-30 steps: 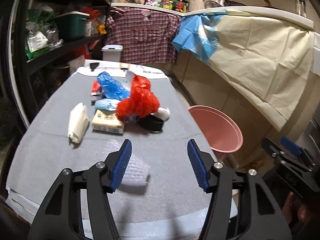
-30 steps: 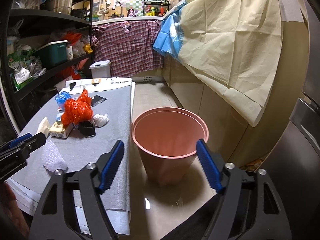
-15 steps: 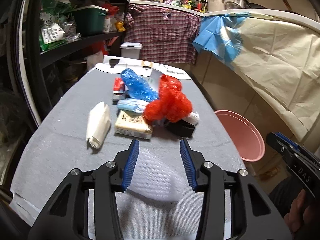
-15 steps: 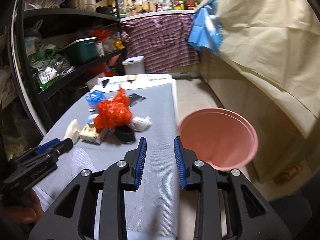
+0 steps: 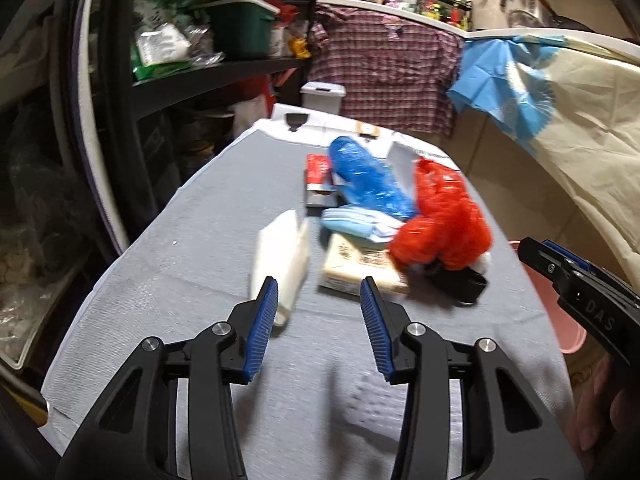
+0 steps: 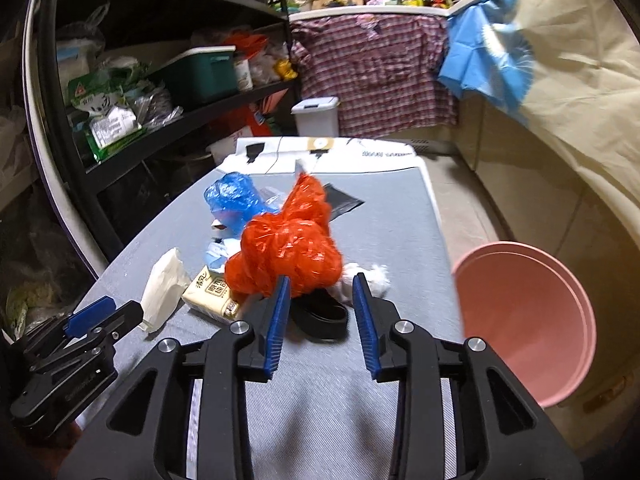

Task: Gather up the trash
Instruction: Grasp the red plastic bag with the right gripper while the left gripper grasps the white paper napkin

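two hand-held grippers hover over a grey cloth-covered table [image 5: 192, 248] strewn with rubbish. the left gripper [image 5: 316, 322], which half a second ago had its blue pads closing around a white foam mesh sleeve [image 5: 368, 404], now stands with its jaws apart and holds nothing; the sleeve lies blurred on the cloth just below and to the right of them, so that pickup appears to have failed or been given up. the right gripper [image 6: 318, 312], nearly closed half a second ago, has opened part-way, is also empty, and has swung from the pink plastic bucket [image 6: 528, 320] toward the pile. it is now lined up on the black ring-shaped band [image 6: 322, 314] lying under the crumpled red plastic bag [image 6: 288, 252]. beside these sit a blue plastic bag [image 5: 368, 178], a cream tissue packet [image 5: 360, 268] and a white folded paper bag [image 5: 282, 256]. the bucket stands off the table's right edge and looks empty in the part that shows. judged from this, collecting has barely begun: every visible item is still on the table.
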